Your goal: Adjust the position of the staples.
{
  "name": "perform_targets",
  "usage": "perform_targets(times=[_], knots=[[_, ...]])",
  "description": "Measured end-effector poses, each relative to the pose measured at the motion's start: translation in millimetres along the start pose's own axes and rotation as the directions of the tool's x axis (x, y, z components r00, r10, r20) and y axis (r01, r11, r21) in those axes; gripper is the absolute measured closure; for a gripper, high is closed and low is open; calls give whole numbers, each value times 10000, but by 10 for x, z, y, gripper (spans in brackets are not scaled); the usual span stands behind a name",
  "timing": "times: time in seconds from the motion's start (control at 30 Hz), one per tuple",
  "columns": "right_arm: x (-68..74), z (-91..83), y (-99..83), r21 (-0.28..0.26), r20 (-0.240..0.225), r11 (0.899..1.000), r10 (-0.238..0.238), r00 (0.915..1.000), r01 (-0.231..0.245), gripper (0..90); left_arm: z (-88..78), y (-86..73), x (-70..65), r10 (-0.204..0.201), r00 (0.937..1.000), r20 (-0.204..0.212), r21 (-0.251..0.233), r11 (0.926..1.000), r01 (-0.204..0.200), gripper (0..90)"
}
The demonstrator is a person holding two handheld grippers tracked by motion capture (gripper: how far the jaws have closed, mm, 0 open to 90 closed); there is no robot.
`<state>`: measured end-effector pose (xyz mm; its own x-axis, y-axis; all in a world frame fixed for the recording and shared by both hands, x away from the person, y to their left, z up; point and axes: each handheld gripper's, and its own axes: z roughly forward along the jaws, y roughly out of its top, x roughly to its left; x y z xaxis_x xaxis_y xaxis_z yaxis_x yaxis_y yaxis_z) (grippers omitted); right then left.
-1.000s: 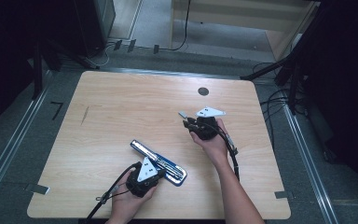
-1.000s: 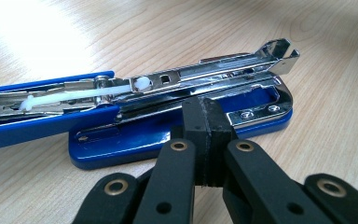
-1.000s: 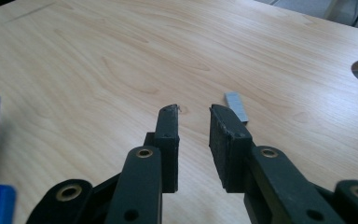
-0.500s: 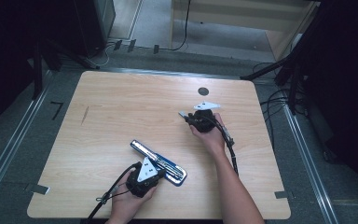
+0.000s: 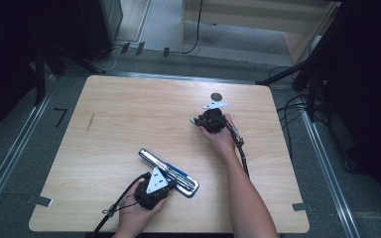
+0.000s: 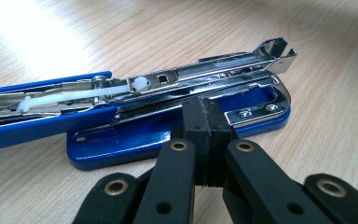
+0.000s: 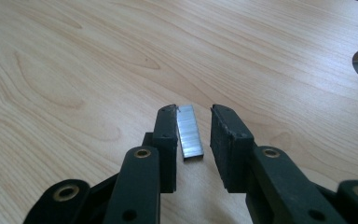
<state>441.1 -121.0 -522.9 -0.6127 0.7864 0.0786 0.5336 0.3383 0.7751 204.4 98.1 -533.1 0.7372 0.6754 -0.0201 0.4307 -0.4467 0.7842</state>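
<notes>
Both tongs are busy with reloading the stapler. Over on the far right, the right gripper [image 7: 189, 114] has slid further from the person and settled lower since a second ago, so it now straddles the strip of staples [image 7: 189, 131] lying flat on the table [image 5: 129, 114]. Its jaws stand partly apart and have just been opening a touch; the strip lies between them, right against the left-hand pad [image 7: 165, 128] with a clear gap to the other, so nothing is pinched yet. To my eye that sets up the pick: a squeeze should take the strip.

Nearer the person and to the left, the blue stapler [image 5: 168, 172] lies open on the table, its chrome magazine [image 6: 205, 77] bared and its blue lid swung out flat. The left gripper [image 6: 204, 116] has not shifted; its jaws are pressed together with nothing between them, the tips resting against the stapler's base to steady it.

A dark round insert [image 5: 217, 96] sits in the tabletop just beyond the right hand [image 5: 221, 136].
</notes>
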Motion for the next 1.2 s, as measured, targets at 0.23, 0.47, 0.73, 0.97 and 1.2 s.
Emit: perform_targets(times=[0.23, 0.47, 0.73, 0.97, 1.2], knots=[[-13, 83, 12, 131, -88, 9996, 237, 9997, -236, 722, 1, -1, 0, -2, 10000, 10, -7, 10000, 2, 900], [-33, 169, -31, 466, 62, 9978, 477, 9988, -480, 731, 0, -1, -2, 9, 10000, 18, -2, 10000, -9, 900], [-37, 166, -49, 467, -203, 9977, 493, 9986, -483, 799, 1, -1, -4, 20, 10000, -14, -12, 10000, -20, 900], [-17, 124, -61, 355, -299, 9982, 497, 9983, -487, 800, 0, 0, -2, 12, 10000, 13, -2, 10000, -12, 900], [-6, 20, -108, 135, -304, 9983, 576, 9979, -572, 801, 3, -2, -7, 18, 10000, -18, -40, 10000, -18, 900]])
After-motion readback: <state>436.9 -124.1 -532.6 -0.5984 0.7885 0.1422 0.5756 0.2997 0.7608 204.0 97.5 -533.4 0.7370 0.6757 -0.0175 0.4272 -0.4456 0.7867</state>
